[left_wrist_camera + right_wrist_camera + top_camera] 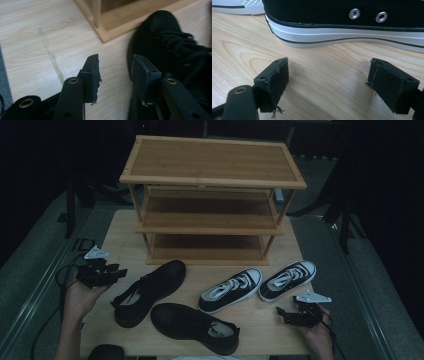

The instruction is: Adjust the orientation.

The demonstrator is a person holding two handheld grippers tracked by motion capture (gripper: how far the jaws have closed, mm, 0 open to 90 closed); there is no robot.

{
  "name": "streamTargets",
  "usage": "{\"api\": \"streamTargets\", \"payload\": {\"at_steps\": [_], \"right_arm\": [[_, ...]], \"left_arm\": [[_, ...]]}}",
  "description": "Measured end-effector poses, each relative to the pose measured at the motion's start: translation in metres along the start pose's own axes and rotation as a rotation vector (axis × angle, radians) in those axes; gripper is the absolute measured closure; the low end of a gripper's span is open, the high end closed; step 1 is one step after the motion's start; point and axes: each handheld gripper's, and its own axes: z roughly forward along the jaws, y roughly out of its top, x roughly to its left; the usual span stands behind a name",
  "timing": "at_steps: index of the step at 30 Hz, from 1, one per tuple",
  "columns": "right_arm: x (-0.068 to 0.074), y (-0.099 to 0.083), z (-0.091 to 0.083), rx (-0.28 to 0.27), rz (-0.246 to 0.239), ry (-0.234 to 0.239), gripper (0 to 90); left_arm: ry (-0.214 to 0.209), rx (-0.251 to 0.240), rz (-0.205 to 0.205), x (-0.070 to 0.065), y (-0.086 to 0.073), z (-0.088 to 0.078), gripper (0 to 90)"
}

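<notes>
Two all-black shoes lie on the wooden table: one [149, 291] points toward the rack, the other [195, 327] lies across the front. Right of them sit two black-and-white sneakers [231, 289] [288, 280]. My left gripper [121, 272] hovers open at the table's left, just left of the first black shoe [172, 50], nothing between its fingers. My right gripper [280, 313] stands open at the front right, close below the right sneaker, whose white sole and eyelets [342, 27] are in the right gripper view.
A three-tier bamboo shoe rack [212, 195] stands at the back of the table, shelves bare; its base corner [110, 27] lies ahead of the left gripper. Bare tabletop [120, 240] lies left of the rack. A dark object [106, 352] sits at the front left edge.
</notes>
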Motion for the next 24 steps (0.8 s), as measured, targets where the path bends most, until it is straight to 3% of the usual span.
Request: {"api": "streamTargets", "payload": {"at_steps": [8, 18, 24], "right_arm": [[0.000, 0.000, 0.000, 0.000, 0.001, -0.003, 17.1], [0.000, 0.000, 0.000, 0.001, 0.002, -0.004, 17.1], [0.000, 0.000, 0.000, 0.000, 0.003, -0.003, 17.0]], "left_arm": [[-0.047, 0.060, 0.082, -0.019, 0.009, -0.008, 57.9], [-0.102, 0.065, 0.131, -0.036, 0.011, -0.016, 59.5], [-0.128, 0.096, 0.157, -0.046, 0.011, -0.011, 64.9]]}}
